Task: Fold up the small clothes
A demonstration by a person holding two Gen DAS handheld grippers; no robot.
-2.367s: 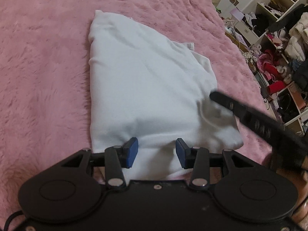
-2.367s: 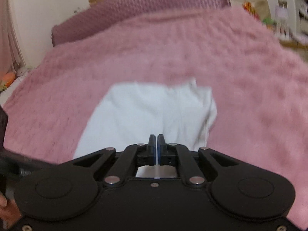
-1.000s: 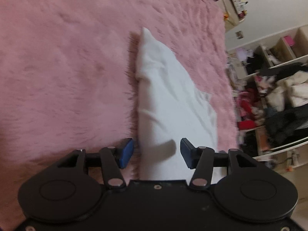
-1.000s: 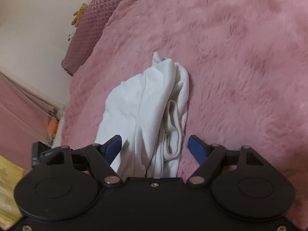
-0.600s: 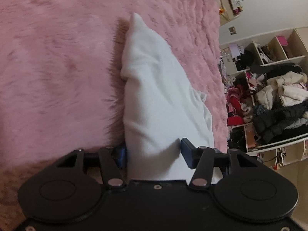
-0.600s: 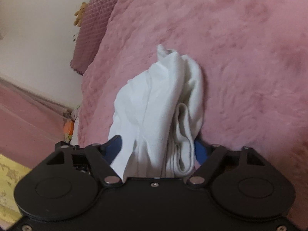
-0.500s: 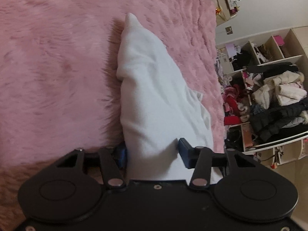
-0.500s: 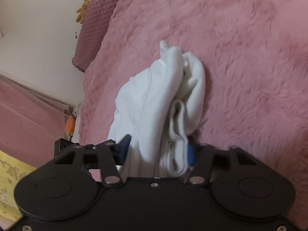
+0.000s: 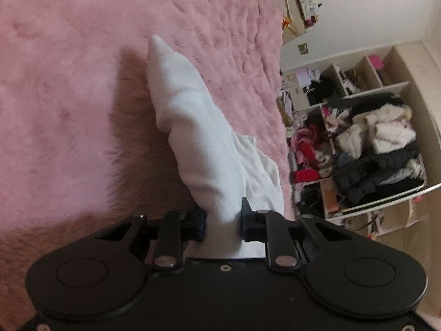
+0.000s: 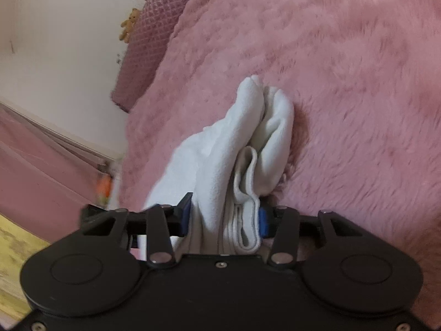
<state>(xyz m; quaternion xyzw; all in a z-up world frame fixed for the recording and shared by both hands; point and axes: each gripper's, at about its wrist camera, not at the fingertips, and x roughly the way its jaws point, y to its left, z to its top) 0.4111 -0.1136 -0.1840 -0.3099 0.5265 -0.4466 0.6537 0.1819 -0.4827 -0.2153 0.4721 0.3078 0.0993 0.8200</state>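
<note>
Both tools clamped tight: left gripper [image 9: 222, 222] pinches one end of the white garment [image 9: 198, 149], right gripper [image 10: 223, 216] squeezes the bunched layers at the other end [image 10: 242, 165] — prob. so the stack won't spill apart. Cloth hangs as a narrow folded bundle, far tip down by the pink fuzzy blanket [image 9: 69, 88], can't tell if touching. Beyond — cluttered shelves [image 9: 366, 143].

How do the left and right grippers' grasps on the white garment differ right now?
The left gripper pinches a smooth folded edge of the white garment; the right gripper clamps a thicker bunch with a ribbed hem showing. Both are shut on it, over the pink blanket.
</note>
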